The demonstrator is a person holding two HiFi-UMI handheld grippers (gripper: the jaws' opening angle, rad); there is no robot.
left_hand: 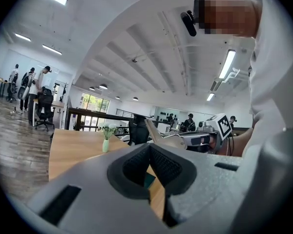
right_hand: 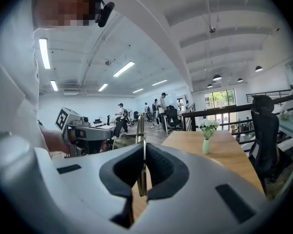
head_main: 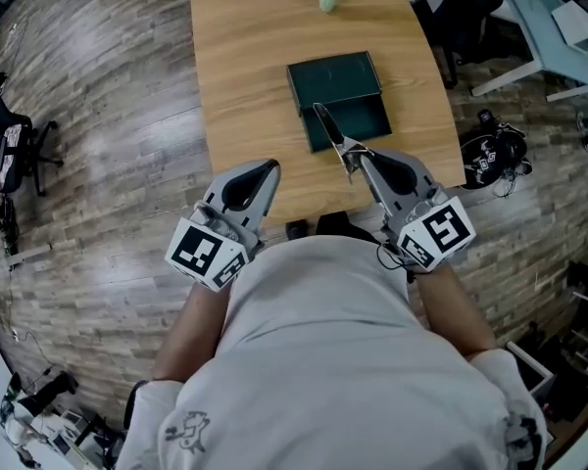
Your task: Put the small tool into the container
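- My right gripper (head_main: 365,157) is clamped on the tool (head_main: 333,130): its gripper view shows thin metal pinched between the pads, with the rest sticking out ahead
- In the head view the tool's tip hangs over the near half of the container (head_main: 335,74), which sits mid-table (head_main: 240,76); I can't tell how high above it
- My left gripper (head_main: 268,169) has its jaws together on nothing and sits at the near table edge, apart from the container
- The step in hand, as I judge it, is lowering and release: I'd bring the tool down flat, get its whole length inside the rim, then part the jaws only a little so it doesn't bounce out
- The risk is that the tool looks long against the tray, so an end could catch on a wall
- The container is dark green, with a flat far part (a lid, I think) and an open near tray; the tray looks empty, though its dark floor hides detail
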